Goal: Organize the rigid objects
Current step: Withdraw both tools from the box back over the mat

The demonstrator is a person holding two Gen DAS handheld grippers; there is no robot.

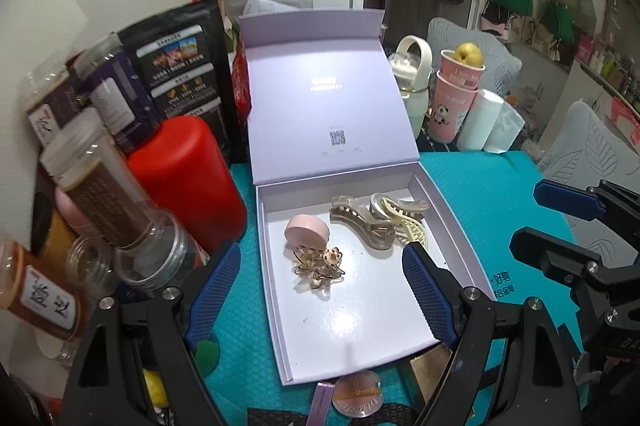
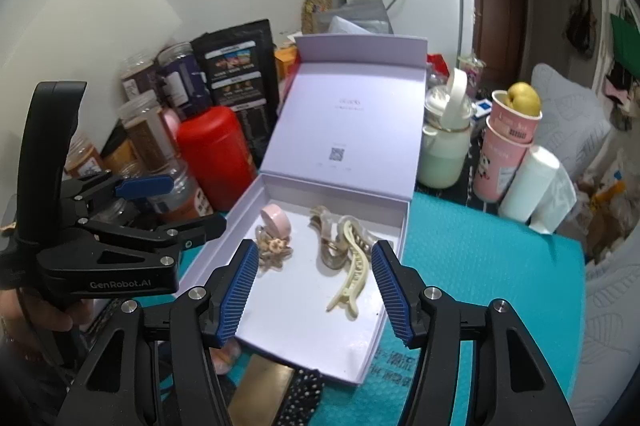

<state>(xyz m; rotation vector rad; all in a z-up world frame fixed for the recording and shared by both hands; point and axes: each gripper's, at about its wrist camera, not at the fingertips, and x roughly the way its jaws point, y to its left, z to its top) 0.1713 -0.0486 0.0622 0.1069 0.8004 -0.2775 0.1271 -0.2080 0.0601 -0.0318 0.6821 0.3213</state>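
A: Blue pads right up front – left hand-held gripper (image 1: 324, 290) has its jaws spread wide, nothing btwn them. It hangs over the near end of the lilac box (image 1: 448, 226).

B: And the right hand-held gripper (image 2: 314, 290)?

A: Jaws apart too, empty. Pads sit either side of the box's near half in its own view, not touching anything.

B: What's in the box?

A: Four things on the white floor. Pink round clip (image 1: 307, 230) at the left, tilted up on edge, w/ a gold flower clip (image 1: 320, 268) touching it on the near side. To the right, a smoky translucent claw clip (image 1: 362, 222), and a cream claw clip (image 2: 352, 278) lying against it, nearer the right wall.

B: Lid?

A: Flipped up at the back, standing nearly upright, QR code on the inside.

B: Around it?

A: Box sits on a teal mat (image 1: 480, 193) on the counter. Red canister (image 1: 188, 181) just left of the box; clear spice jars (image 1: 104, 193) stacked further left. Stacked pink cups (image 2: 508, 149) w/ a yellow fruit (image 2: 522, 97) on top, back right, near a mint bottle (image 2: 444, 149). Near edge: a round compact (image 1: 356, 396), prob. clear-lidded – too distorted to be sure.
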